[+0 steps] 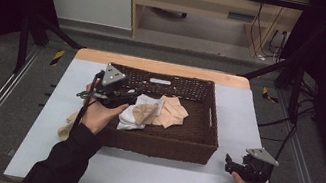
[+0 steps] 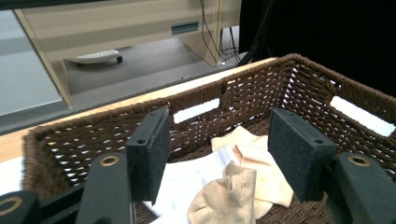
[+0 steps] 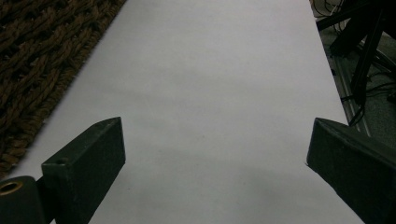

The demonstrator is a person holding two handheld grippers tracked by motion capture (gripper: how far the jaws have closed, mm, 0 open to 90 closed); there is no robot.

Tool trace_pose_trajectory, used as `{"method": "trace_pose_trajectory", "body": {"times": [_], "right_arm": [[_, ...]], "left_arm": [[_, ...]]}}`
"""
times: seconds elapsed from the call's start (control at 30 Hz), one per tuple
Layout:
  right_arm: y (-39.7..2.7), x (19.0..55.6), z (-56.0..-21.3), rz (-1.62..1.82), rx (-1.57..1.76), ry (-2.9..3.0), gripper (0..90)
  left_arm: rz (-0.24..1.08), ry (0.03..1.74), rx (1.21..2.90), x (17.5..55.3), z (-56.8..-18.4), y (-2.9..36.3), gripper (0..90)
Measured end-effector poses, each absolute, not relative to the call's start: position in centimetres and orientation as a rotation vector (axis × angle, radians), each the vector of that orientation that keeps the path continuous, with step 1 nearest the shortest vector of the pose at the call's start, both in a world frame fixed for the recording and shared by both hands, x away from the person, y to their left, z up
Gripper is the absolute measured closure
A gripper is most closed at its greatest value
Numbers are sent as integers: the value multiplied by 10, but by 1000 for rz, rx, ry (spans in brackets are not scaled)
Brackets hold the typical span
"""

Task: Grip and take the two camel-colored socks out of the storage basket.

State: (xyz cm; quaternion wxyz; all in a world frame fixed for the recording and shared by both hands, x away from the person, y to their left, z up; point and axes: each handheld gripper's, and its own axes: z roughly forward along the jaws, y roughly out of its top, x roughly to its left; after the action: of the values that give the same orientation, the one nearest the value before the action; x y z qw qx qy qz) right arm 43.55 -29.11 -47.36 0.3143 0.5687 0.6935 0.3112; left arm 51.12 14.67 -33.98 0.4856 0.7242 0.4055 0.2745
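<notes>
A brown wicker basket stands in the middle of the white table. Inside it lie beige socks and a white cloth. My left gripper hovers over the basket's left end, open, with nothing between its pads. In the left gripper view the open left gripper looks down on a beige sock, the white cloth and the basket's far wall. My right gripper rests by the basket's right front corner, open. In the right gripper view the right gripper is over bare table.
Another beige sock lies on the table left of the basket, partly behind my left forearm. The basket's side runs along the left of the right gripper view. A dark frame and cables surround the table.
</notes>
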Motion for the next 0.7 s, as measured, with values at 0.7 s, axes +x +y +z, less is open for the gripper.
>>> {"method": "trace_pose_trajectory", "body": {"times": [0.7], "right_arm": [[-291, 436, -474, 836, 1494, 1824, 47]], "left_arm": [[628, 1009, 1898, 542, -392, 107, 383]]}}
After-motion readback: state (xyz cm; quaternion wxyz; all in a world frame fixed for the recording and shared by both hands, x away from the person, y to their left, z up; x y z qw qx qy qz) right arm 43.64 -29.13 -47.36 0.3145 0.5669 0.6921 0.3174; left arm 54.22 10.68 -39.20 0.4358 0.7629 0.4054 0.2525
